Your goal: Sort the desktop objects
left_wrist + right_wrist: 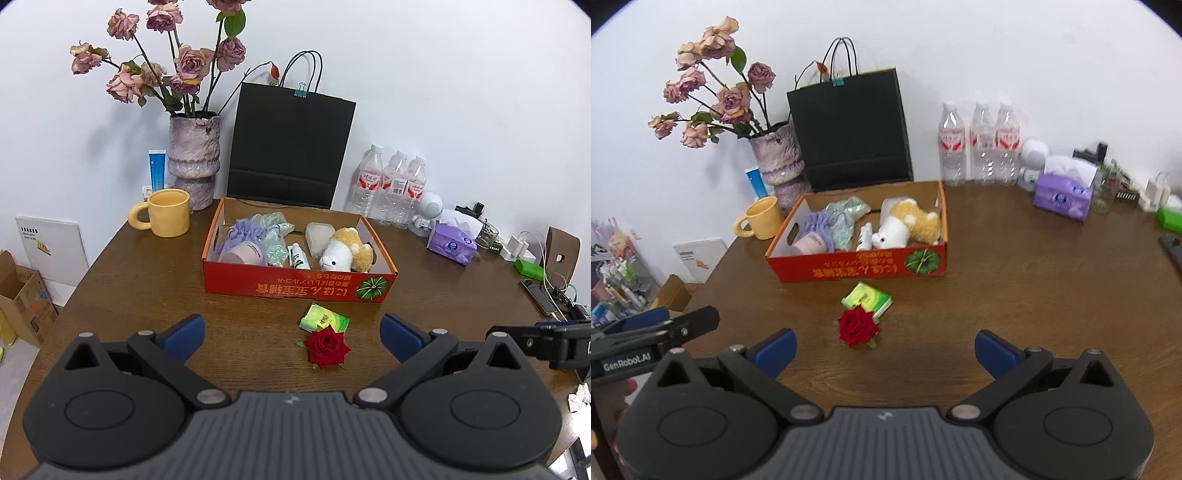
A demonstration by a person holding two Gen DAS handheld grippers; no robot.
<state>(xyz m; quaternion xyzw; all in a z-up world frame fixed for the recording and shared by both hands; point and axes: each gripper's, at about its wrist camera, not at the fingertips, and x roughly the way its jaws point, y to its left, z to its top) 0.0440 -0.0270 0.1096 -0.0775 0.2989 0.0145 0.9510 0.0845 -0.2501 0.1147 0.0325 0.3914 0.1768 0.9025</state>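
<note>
A red rose head point(327, 348) lies on the brown table, touching a green tissue packet point(324, 319) just behind it. Both lie in front of a red cardboard box point(295, 288) that holds a plush dog point(345, 251), a pink cup, a small white bottle and lilac and green pouches. My left gripper point(291, 338) is open and empty, with the rose between its fingers and slightly ahead. My right gripper point(884, 350) is open and empty; the rose point(857, 326) and packet point(868, 299) lie ahead, left of its centre. The box point(849, 267) sits beyond.
A yellow mug point(168, 212), a vase of dried roses point(194, 162) and a black paper bag point(291, 147) stand behind the box. Three water bottles point(391, 188), a purple tissue pack point(452, 245) and cables are at the right. Cardboard boxes stand off the table's left edge.
</note>
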